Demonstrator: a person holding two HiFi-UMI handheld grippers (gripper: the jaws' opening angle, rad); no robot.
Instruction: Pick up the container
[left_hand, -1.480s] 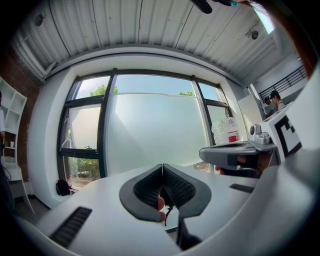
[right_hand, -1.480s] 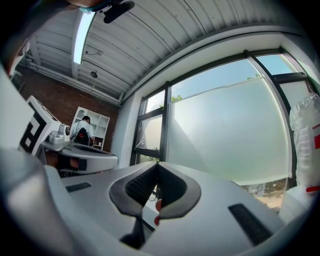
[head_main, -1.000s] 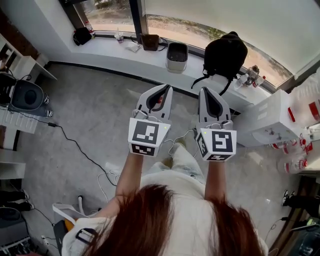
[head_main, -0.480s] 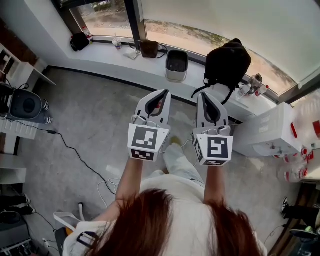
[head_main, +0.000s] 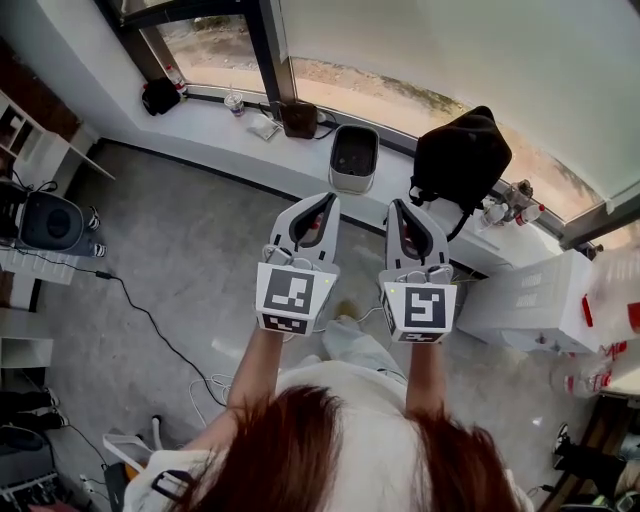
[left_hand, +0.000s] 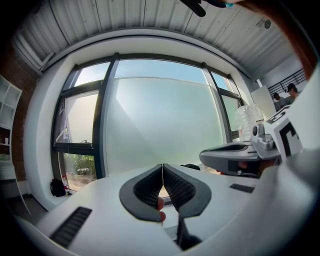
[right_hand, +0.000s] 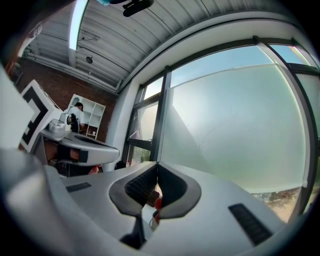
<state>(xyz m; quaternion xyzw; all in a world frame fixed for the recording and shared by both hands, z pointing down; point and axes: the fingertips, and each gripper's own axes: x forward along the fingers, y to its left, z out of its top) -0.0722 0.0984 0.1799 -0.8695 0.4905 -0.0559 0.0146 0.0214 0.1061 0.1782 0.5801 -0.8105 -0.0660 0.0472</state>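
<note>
Left tongs (left_hand: 162, 169): pressed together, pinching nothing, held up over the floor (head_main: 170, 250).
Right tongs (right_hand: 157, 167): also pressed together, empty, just beside my left tongs.
Container (head_main: 353, 158): on the window ledge (head_main: 215, 115), apart from both tongs.
Black backpack (head_main: 460, 160): on the ledge, right of the container.

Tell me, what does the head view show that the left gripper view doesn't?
Only the head view: a grey container on the windowsill, a cable across the floor, and the person's hair. Only the left gripper view: the ribbed ceiling, two distant people, and the left gripper with its jaws meeting at the tips. Both: the big window and the right gripper.
</note>
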